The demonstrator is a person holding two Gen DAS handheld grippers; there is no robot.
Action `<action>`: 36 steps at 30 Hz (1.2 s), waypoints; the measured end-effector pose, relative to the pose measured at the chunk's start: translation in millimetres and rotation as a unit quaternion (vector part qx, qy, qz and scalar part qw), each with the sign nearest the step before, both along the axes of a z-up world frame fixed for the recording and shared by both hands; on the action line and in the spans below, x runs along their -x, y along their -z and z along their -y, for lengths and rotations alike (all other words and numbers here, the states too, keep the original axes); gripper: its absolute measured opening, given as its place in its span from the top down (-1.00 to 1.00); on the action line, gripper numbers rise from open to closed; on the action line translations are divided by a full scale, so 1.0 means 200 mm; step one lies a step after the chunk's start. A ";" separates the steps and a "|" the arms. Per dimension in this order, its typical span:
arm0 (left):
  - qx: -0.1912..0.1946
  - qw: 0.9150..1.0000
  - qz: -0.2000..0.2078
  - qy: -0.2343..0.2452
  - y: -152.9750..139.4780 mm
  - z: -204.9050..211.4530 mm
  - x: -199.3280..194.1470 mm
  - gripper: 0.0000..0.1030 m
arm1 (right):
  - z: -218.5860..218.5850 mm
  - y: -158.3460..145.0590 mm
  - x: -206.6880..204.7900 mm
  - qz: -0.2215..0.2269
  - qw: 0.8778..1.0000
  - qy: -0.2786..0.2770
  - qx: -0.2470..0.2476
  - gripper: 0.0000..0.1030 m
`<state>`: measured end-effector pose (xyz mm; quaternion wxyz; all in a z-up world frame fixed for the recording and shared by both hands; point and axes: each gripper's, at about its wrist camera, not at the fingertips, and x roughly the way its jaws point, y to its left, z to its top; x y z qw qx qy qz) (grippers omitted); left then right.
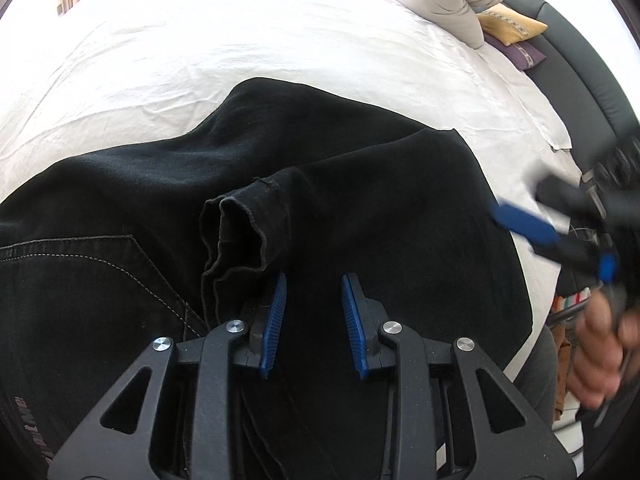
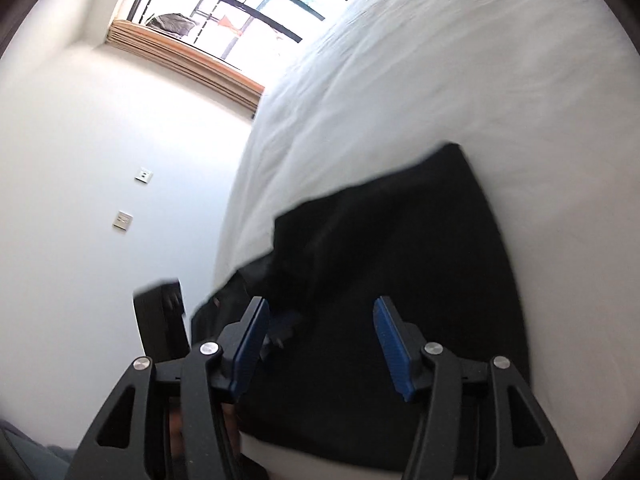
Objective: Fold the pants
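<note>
Here, in the left wrist view, the black pants [image 1: 360, 200] lie spread over the white sheet [image 1: 200, 52] of the bed; at the far left a back pocket [image 1: 100, 272] with pale stitching shows, and just right of it the two leg hems [image 1: 236, 236] are folded back on top of the seat, their openings bunched and facing the camera. The left claw [image 1: 314, 292] points steeply down at the cloth just right of those hems; its blue pads [image 1: 276, 320] stand a narrow gap apart with dark fabric showing behind the gap (whether they pinch any of it I cannot tell). Further right, the folded edge of the pants runs down toward the bed's near side; beyond it the right claw [image 1: 560, 240] comes in blurred, held by a hand [image 1: 600, 348], its blue finger near the pants' right edge. At the top right sit a beige pillow [image 1: 452, 0], a yellow cushion [image 1: 512, 24] and a purple one [image 1: 524, 54] against a dark headboard [image 1: 592, 72].

In the right wrist view, a white wall [image 2: 100, 140] with two switch plates [image 2: 123, 220] fills the left, a window [image 2: 224, 12] above; the right claw [image 2: 320, 312] has its jaws about half apart and holds nothing, the pants [image 2: 400, 240] lying on the sheet [image 2: 440, 80] beyond it.
</note>
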<state>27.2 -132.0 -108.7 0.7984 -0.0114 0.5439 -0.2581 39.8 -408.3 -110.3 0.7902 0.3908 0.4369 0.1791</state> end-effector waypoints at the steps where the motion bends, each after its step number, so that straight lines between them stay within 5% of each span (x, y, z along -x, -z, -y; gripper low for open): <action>1: 0.001 1.000 0.000 0.000 0.00 -0.01 0.00 0.46 | -0.01 0.02 -0.09 -0.008 1.000 -0.002 -0.008 -0.13; 4: 0.004 1.000 -0.001 0.000 0.01 -0.02 -0.01 0.46 | -0.08 0.13 -0.30 -0.036 0.998 -0.024 -0.049 -0.16; 7: 0.009 1.000 -0.003 0.000 0.02 -0.03 -0.01 0.46 | -0.09 0.29 -0.43 -0.080 0.996 -0.027 -0.033 0.05; 9: 0.017 1.000 -0.004 -0.001 0.02 -0.05 -0.01 0.46 | -0.07 0.27 -0.45 -0.087 0.995 -0.027 -0.042 0.04; 12: 0.028 1.000 -0.005 -0.007 0.00 -0.07 0.00 0.46 | -0.10 0.14 -0.41 -0.057 0.998 -0.031 -0.025 -0.02; 16: 0.042 0.999 0.004 -0.028 -0.07 -0.18 0.07 0.46 | -0.15 0.15 -0.33 -0.061 0.997 -0.020 -0.034 -0.43; 18: 0.056 0.997 0.016 -0.040 -0.13 -0.27 0.13 0.46 | -0.17 0.25 -0.29 -0.070 0.997 -0.024 -0.015 -0.37; 21: 0.068 0.995 0.031 -0.071 -0.20 -0.49 0.25 0.45 | -0.21 0.17 -0.20 -0.042 0.998 -0.022 0.032 -0.35; 22: 0.068 0.993 0.032 -0.088 -0.21 -0.58 0.29 0.34 | -0.23 0.14 -0.19 -0.048 0.998 -0.019 0.037 -0.36; 23: 0.070 0.991 0.031 -0.105 -0.22 -0.67 0.33 -0.10 | -0.24 0.10 -0.16 -0.045 0.998 -0.017 0.031 -0.36; 25: 0.097 0.981 0.040 -0.161 -0.25 -0.90 0.43 -0.54 | -0.29 0.01 -0.10 -0.010 1.000 -0.024 0.006 -0.36; 26: 0.106 0.974 0.048 -0.192 -0.26 -1.02 0.48 -0.60 | -0.32 -0.02 -0.07 0.007 1.000 -0.028 -0.007 -0.36; 36: 0.159 0.915 0.049 -0.367 -0.21 -1.67 0.78 -0.70 | -0.51 0.16 0.03 -0.031 0.997 -0.038 -0.064 -0.36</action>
